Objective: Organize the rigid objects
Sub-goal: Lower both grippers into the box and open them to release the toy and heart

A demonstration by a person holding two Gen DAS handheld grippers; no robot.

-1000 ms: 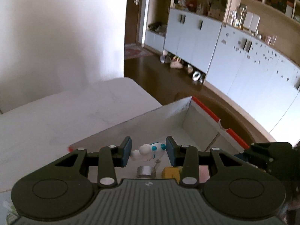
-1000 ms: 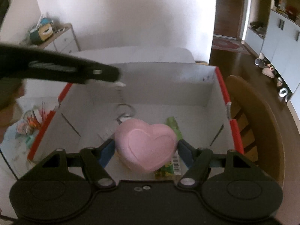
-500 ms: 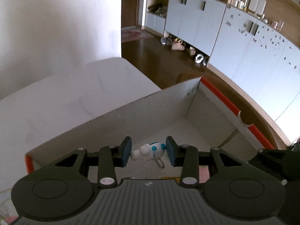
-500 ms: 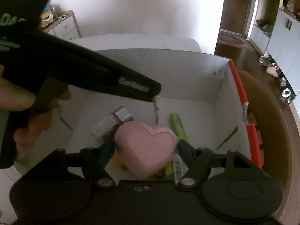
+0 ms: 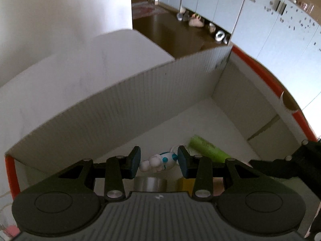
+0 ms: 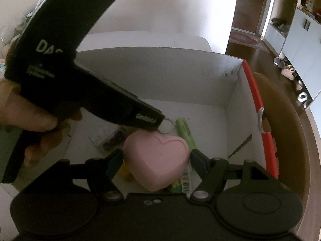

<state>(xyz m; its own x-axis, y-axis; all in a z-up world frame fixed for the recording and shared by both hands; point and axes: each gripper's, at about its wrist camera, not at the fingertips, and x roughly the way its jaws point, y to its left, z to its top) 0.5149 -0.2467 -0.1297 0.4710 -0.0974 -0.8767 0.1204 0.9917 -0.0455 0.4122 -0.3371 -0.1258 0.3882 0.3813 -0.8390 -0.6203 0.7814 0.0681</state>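
Left wrist view: the left claw [image 5: 158, 161] is clenched on a small white-and-blue figure keychain [image 5: 158, 161], held above the floor of a white corrugated box [image 5: 152, 92] with red edging that stands on the white tabletop [image 5: 80, 64]; a green tube [image 5: 208, 150] lies on the box floor to its right. Right wrist view: a hand [image 6: 26, 118] carries the left claw at left; the right claw [image 6: 156, 158] grasps a pink heart-shaped box [image 6: 158, 158] over the same box interior.
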